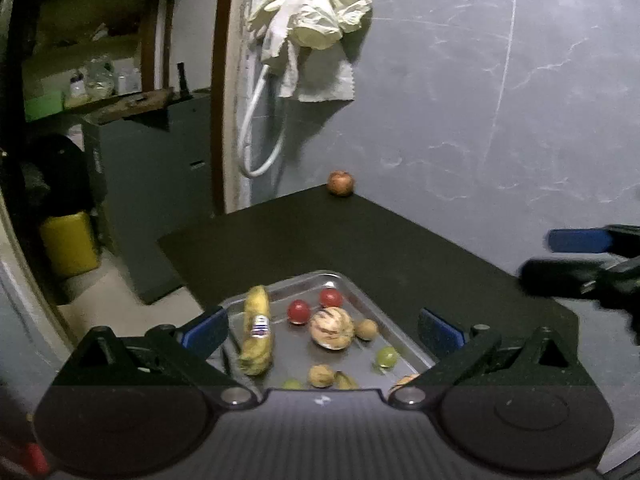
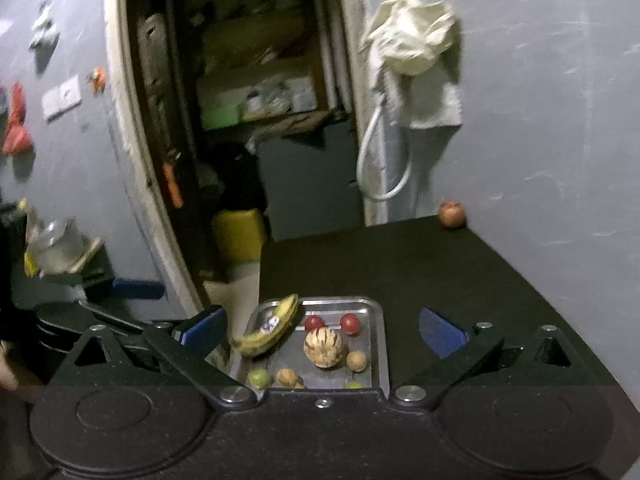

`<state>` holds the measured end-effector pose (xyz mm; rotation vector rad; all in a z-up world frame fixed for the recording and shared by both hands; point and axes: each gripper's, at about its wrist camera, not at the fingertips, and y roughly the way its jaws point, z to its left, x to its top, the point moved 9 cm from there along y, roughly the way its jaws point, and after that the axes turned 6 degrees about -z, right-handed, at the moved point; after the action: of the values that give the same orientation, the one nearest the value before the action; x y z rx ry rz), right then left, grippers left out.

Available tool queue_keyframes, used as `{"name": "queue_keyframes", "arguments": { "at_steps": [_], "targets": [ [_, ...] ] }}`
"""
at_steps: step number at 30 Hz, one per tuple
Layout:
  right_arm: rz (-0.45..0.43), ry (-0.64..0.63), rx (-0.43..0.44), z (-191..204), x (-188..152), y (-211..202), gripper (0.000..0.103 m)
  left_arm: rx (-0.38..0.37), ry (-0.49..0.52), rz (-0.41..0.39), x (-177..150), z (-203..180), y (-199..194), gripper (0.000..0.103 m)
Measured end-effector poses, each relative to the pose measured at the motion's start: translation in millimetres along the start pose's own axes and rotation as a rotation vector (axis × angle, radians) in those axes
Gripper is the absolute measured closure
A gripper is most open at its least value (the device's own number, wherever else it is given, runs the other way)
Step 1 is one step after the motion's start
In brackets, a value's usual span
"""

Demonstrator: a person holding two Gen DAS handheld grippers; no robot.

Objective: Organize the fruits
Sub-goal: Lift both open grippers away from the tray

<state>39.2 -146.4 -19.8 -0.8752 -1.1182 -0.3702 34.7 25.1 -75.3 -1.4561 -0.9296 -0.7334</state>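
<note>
A steel tray (image 1: 404,340) (image 2: 378,344) sits on the near part of a black table (image 1: 380,240) (image 2: 460,280). In it lie a banana (image 1: 258,330) (image 2: 268,330), two red fruits (image 1: 298,311) (image 2: 314,323), a striped pale fruit (image 1: 331,328) (image 2: 323,346), small brown fruits (image 1: 366,329) (image 2: 356,360) and green ones (image 1: 387,356) (image 2: 259,377). A reddish apple (image 1: 341,183) (image 2: 452,213) stands alone at the table's far corner by the wall. My left gripper (image 1: 322,330) is open above the tray, nothing between its blue pads. My right gripper (image 2: 322,328) is open too, also empty, and shows at the right edge of the left wrist view (image 1: 576,256).
A grey wall with a hanging cloth bag (image 1: 316,12) (image 2: 412,36) and a white hose loop (image 1: 260,136) (image 2: 380,160) backs the table. To the left an open doorway shows cluttered shelves and a yellow canister (image 1: 70,242) (image 2: 240,234) on the floor.
</note>
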Motion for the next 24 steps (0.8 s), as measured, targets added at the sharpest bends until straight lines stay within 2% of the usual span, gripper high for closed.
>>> {"name": "queue_keyframes", "arguments": {
  "at_steps": [4, 8, 15, 20, 24],
  "targets": [
    [-0.027, 0.053, -0.067, 1.5, 5.8, -24.4, 0.001, -0.005, -0.008, -0.015, 9.5, 5.7, -10.4, 0.0],
    [-0.006, 0.116, -0.12, 7.8, -2.7, -37.8, 0.001, -0.01, 0.001, 0.002, 7.3, 13.1, -23.2, 0.0],
    [0.072, 0.137, -0.181, 43.0, -34.7, -45.0, 0.001, -0.048, -0.037, 0.077, -24.0, 28.8, -32.8, 0.0],
    [0.135, 0.141, -0.265, 62.6, -57.9, -47.9, 0.001, -0.016, 0.0, 0.119, -48.1, 28.2, -35.2, 0.0],
    [0.148, 0.148, -0.296, 64.2, -66.6, -49.0, 0.001, 0.003, -0.025, 0.131, -54.2, 28.7, -39.8, 0.0]
  ]
}}
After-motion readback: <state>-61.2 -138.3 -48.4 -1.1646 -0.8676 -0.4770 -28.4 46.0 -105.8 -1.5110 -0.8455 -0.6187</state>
